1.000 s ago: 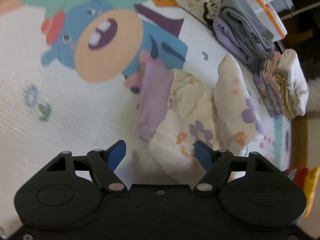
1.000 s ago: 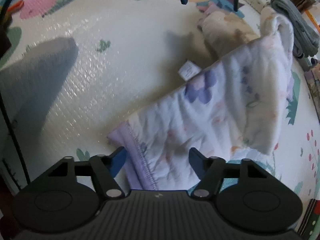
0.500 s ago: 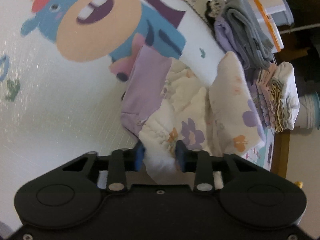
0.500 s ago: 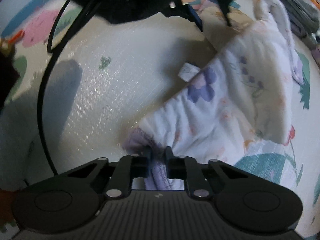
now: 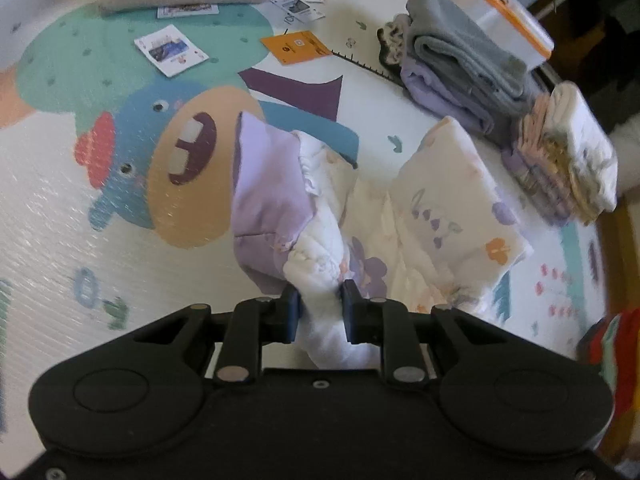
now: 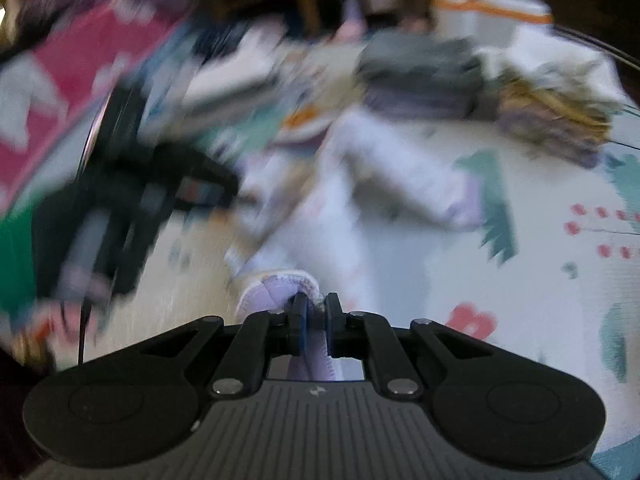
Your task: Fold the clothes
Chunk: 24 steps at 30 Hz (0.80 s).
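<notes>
Left tool [image 5: 320,304] closing, right tool [image 6: 314,312] clamped

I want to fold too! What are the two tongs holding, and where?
Both hold the floral garment. The left tongs, jaws closing, pinch a bunched white edge; the right tongs clamp its purple-trimmed hem.

Bare play mat [image 5: 60,216] lies open toward nine o'clock; folded clothes stacks [image 5: 560,160] block two o'clock, scattered cards [image 5: 172,50] at eleven.
</notes>
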### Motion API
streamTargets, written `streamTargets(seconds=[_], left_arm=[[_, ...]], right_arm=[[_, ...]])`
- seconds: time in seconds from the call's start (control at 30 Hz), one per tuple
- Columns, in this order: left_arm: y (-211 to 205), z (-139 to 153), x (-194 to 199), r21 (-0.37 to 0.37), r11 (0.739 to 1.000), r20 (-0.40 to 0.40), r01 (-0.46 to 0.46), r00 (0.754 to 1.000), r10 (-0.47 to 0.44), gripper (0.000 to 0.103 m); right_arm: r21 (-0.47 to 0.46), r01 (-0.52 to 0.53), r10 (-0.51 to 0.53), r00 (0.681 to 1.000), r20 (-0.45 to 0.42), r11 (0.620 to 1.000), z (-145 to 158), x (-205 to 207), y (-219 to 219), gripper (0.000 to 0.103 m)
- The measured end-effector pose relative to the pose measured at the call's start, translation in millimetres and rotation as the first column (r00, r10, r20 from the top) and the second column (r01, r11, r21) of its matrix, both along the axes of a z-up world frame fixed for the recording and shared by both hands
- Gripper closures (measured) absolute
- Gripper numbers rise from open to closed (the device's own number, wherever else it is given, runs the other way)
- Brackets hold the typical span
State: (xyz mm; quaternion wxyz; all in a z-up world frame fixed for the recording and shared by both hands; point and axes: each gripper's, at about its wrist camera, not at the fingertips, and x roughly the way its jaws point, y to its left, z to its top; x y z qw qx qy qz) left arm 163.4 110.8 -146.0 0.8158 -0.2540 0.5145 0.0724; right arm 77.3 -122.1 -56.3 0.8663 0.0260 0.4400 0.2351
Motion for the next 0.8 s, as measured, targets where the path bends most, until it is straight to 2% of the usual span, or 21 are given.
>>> streamTargets(seconds=[0.17,0.27,0.4,0.47,0.53,0.6,0.7,0.73,0.8], left_arm=[[2.1,1.3,3.1,0.064,0.998,-0.042,0.029,0.999,-0.027,0.084],[3.5,3.6,5.5,0.092,0.995,-0.057,0.042,0.998,-0.037,0.084],[4.5,4.5,8.3,0.143,0.989,-0.058,0.029,0.998,-0.021,0.083],[6.8,7.2,6.2,0.155,0.988,-0.006,0.002,1.000,-0.001,0.082],[9.7,6.9,7.1,0.166,0.986,0.002,-0.020,1.000,0.019,0.071],[14.0,8.3,4.5,0.169,0.984,0.045,-0.054,0.998,0.047,0.059],[26.5,13.3,-6.5,0.172,0.974,0.114,-0.148,0.985,0.130,0.056],[33.0,14.3,-10.8,0.166,0.969,0.129,-0.181,0.978,0.161,0.052],[45.7,15.8,-19.5,0.153,0.958,0.156,-0.244,0.963,0.220,0.051]], right_arm=[[0.087,0.214,-0.216,0.976,0.016,0.973,9.3,28.4,-70.1,0.092],[0.121,0.357,-0.356,0.934,-0.035,0.926,-1.3,47.9,-108.3,0.092],[0.107,0.506,-0.496,0.862,-0.107,0.856,-30.4,64.9,-143.4,0.092],[0.093,0.557,-0.544,0.829,-0.130,0.826,-41.4,65.5,-153.1,0.092],[0.065,0.579,-0.566,0.811,-0.148,0.813,-50.3,67.7,-158.1,0.092],[0.036,0.600,-0.587,0.792,-0.165,0.799,-59.4,70.0,-163.0,0.092],[-0.045,0.619,-0.610,0.755,-0.242,0.784,-81.3,76.2,-163.3,0.090],[-0.058,0.628,-0.621,0.744,-0.249,0.776,-86.5,74.6,-164.3,0.089],[-0.084,0.645,-0.642,0.721,-0.262,0.759,-96.9,71.4,-166.3,0.087]])
